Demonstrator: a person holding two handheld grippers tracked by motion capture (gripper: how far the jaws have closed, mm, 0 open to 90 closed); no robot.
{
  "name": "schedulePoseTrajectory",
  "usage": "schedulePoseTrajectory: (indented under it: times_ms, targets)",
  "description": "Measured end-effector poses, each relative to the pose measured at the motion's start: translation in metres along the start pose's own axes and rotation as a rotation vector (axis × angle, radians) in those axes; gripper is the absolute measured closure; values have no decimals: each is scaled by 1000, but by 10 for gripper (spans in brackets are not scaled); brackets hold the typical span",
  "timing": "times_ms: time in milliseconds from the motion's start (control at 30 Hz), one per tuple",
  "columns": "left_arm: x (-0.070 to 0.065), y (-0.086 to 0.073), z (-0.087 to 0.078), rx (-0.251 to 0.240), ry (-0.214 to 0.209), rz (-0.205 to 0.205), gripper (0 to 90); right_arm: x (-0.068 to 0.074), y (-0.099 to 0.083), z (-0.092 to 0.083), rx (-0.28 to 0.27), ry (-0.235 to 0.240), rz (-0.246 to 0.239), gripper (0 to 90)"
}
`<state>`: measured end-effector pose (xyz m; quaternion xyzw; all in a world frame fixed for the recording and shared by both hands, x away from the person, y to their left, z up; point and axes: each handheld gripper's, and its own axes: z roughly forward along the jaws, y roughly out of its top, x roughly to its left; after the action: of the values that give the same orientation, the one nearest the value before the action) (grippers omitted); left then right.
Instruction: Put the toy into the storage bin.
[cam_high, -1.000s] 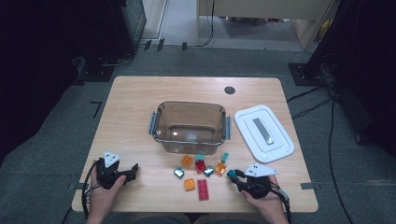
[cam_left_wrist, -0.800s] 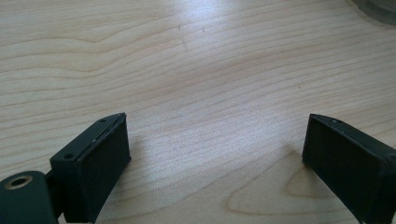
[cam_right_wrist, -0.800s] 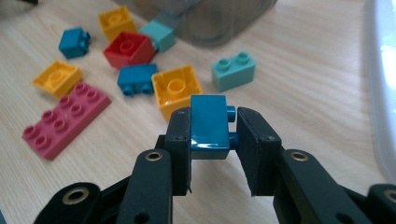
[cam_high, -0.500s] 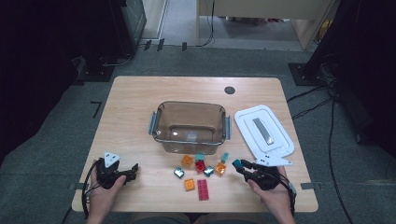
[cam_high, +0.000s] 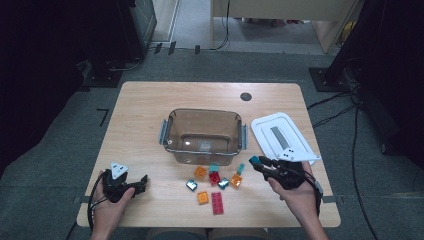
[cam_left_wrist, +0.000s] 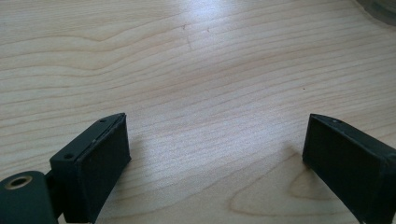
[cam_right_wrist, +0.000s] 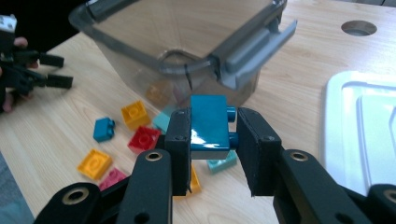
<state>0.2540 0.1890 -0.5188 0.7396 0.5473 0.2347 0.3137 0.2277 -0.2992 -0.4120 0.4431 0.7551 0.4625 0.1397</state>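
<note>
My right gripper hangs above the table, front right of the clear plastic tub, shut on a teal-blue brick. In the right gripper view the brick sits between the pads with its studs against the right one, and the tub's rim stands just behind it. Several loose bricks lie before the tub, among them an orange one, a red one and a flat red plate. At the front left my left gripper rests open; nothing lies between its jaws but bare wood.
A white lid lies flat to the right of the tub, close behind my right hand. A round cable hole sits in the tabletop at the back. The table's front edge runs just under both hands.
My right gripper has risen off the table with the teal-blue brick and moved away from the front edge toward the tub. The left gripper has stayed put.
</note>
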Motion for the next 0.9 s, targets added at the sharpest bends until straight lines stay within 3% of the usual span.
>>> schedulePoseTrajectory:
  times_ms: [200,467,633,900]
  targets:
    - [-1,0,1,-1,5,-6,73,5,17,10,-3,22,19,681]
    - [-1,0,0,-1,6,-10,74,13,42,25,-5,31,1,681]
    - [-1,0,0,-2,7,-10,73,17,60,33,-41,20,-11,681]
    - [-1,1,1,0,12,-12,73,19,78,53,-27,30,-20,681]
